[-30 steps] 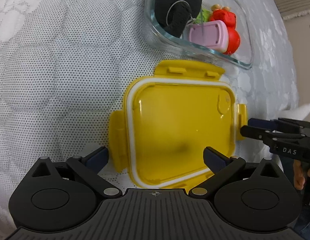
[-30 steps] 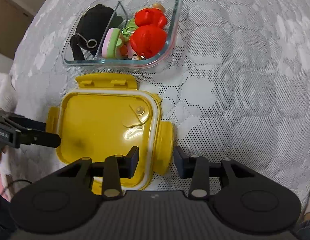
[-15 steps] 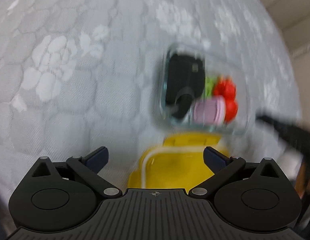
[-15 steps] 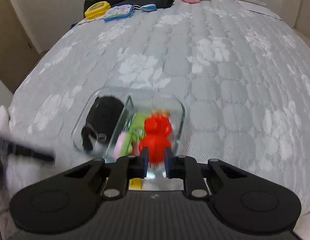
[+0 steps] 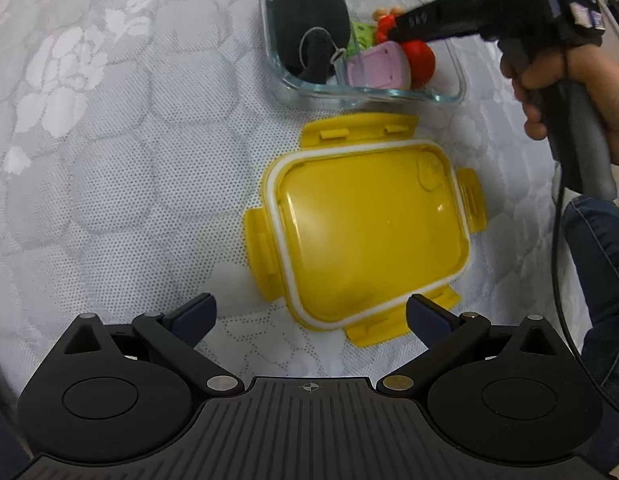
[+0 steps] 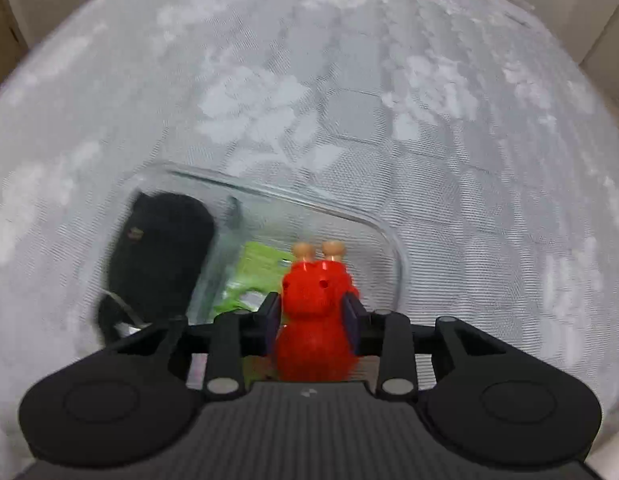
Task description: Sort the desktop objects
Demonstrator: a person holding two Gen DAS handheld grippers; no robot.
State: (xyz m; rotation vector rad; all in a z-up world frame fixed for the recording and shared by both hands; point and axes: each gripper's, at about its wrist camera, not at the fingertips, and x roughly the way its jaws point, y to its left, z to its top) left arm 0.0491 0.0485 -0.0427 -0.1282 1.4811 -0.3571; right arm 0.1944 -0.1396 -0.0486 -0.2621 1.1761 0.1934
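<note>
Red toy [image 6: 315, 320]: we see it upright between the pads of the right claw [image 6: 313, 316], its long axis running toward twelve o'clock in the right wrist view, two tan knobs on top and its face toward the camera.
Right claw: its jaws are opening around the toy; the pads look to be touching its sides, though blur keeps us from being sure.
Right hand [image 5: 549, 80]: at two o'clock in the left wrist view, wrapped round the grey handle.
Left claw [image 5: 311, 314]: released, spread wide, nothing between its fingers.
Glass container [image 5: 455, 80]: at twelve o'clock from the left claw, on the quilted bed [image 5: 109, 160]; a divider splits it.
Left compartment: a black plush [image 5: 305, 20].
Right compartment: a pink piece [image 5: 379, 68], something green [image 6: 253, 276], and the red toy above them.
Yellow lid [image 5: 369, 232]: flat on the bed, just beside the container at its six o'clock, long axis running nine to three.
Writing: none we can read.
</note>
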